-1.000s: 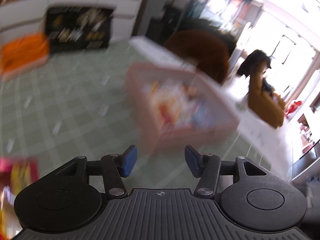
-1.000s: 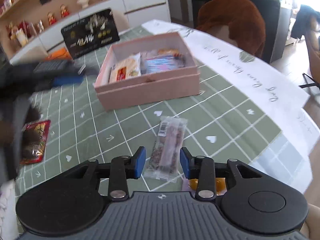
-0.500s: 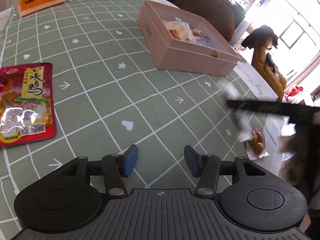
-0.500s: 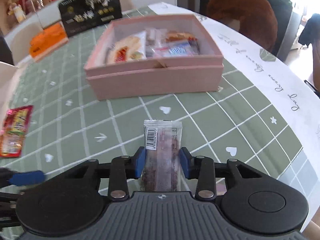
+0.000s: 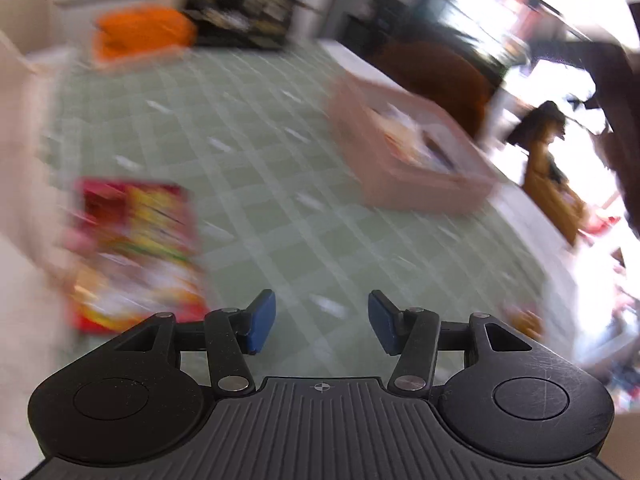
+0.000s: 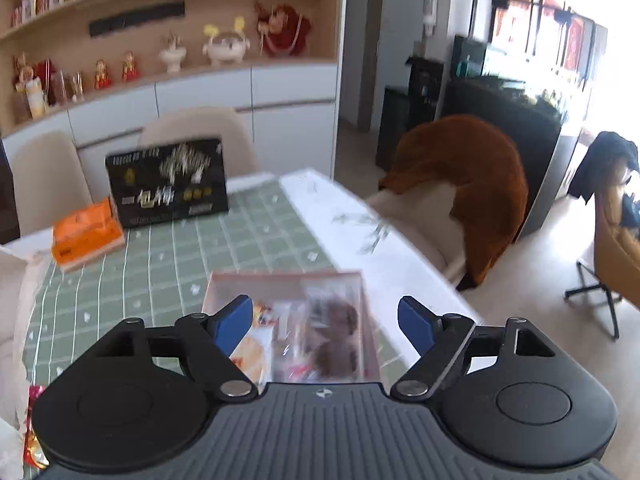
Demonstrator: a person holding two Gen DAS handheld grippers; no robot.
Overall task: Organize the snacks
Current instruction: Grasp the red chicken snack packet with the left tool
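The pink snack box (image 6: 288, 280) sits on the green checked tablecloth and holds several packets. My right gripper (image 6: 324, 320) hangs above it, its jaws opening wide, with nothing pressed between the pads. A dark brown bar packet (image 6: 334, 334) lies blurred in the box below them. In the blurred left wrist view the pink box (image 5: 424, 184) is at the right. A red and yellow snack bag (image 5: 136, 248) lies flat at the left. My left gripper (image 5: 322, 318) is open and empty over bare cloth beside that bag.
An orange box (image 6: 86, 236) and a black gift box (image 6: 168, 182) stand at the table's far end, with beige chairs (image 6: 200, 128) behind. A brown-draped chair (image 6: 476, 184) stands right of the white runner (image 6: 360, 232). A small snack (image 5: 524, 320) lies near the right edge.
My right gripper lifted the brown bar packet from the cloth to above the pink box, and its jaws spread apart, so the packet is now in the box. My left gripper swung toward the red bag.
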